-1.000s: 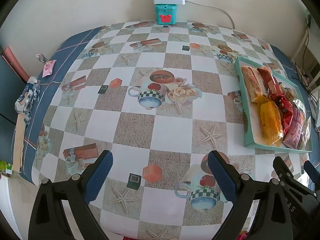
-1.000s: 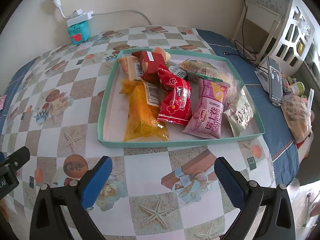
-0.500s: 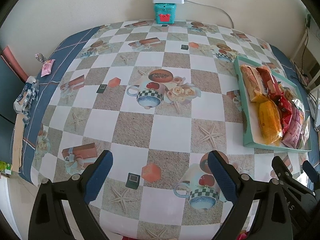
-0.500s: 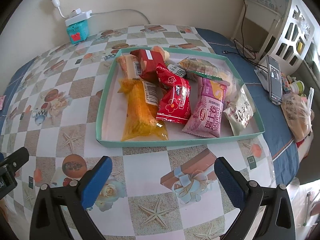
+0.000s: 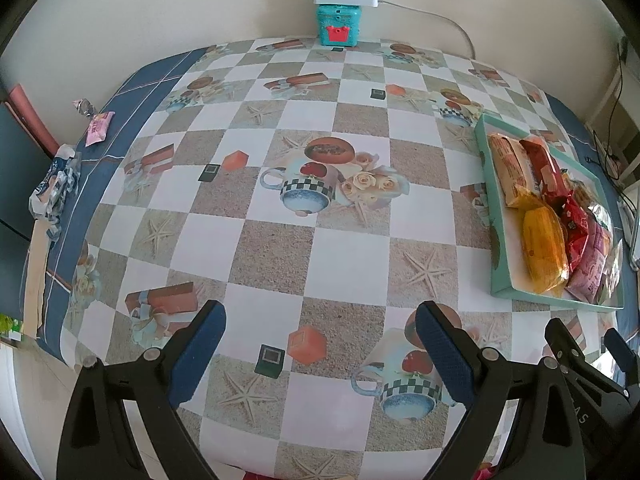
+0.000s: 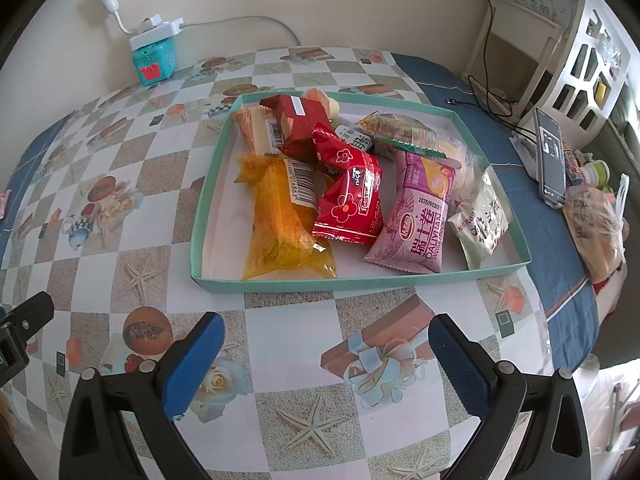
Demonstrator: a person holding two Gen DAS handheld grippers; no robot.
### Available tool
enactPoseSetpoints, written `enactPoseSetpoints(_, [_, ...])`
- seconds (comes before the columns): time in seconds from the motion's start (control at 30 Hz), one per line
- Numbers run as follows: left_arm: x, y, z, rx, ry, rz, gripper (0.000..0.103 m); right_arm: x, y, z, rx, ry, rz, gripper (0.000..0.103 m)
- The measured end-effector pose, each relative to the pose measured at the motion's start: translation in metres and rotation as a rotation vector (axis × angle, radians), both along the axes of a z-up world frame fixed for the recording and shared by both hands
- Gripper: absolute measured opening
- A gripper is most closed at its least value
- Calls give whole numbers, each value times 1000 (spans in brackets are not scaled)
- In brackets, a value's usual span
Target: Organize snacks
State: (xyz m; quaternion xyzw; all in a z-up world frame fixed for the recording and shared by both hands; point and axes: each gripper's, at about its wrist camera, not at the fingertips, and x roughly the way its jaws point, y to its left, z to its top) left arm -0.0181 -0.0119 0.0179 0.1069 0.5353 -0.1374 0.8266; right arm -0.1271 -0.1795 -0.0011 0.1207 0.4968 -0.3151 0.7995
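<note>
Fingers of both the left gripper (image 5: 320, 322) and right gripper (image 6: 326, 330) spread wide, pinching nothing, above a bench (image 5: 280, 240) with checkered printed cloth set against a cream wall (image 5: 160, 8). Teal tray (image 6: 340, 280) on the bench's right part holds the snacks: yellow pack (image 6: 282, 220), red pack (image 6: 348, 196), pink pack (image 6: 418, 216). Packs' long axes run roughly from tray front to back.

Count, right wrist view: one teal tray (image 6: 224, 280); snack packets in it, about nine visible, some overlapped. One phone (image 6: 551, 160) at right edge. One teal box (image 6: 154, 60) upper left.
</note>
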Motion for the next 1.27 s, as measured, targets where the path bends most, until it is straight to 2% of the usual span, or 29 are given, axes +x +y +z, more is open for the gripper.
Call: enactPoseSetpoints(1.27, [2,7,4,-23,-8,42,96,1,0,0,-1,1,1,103])
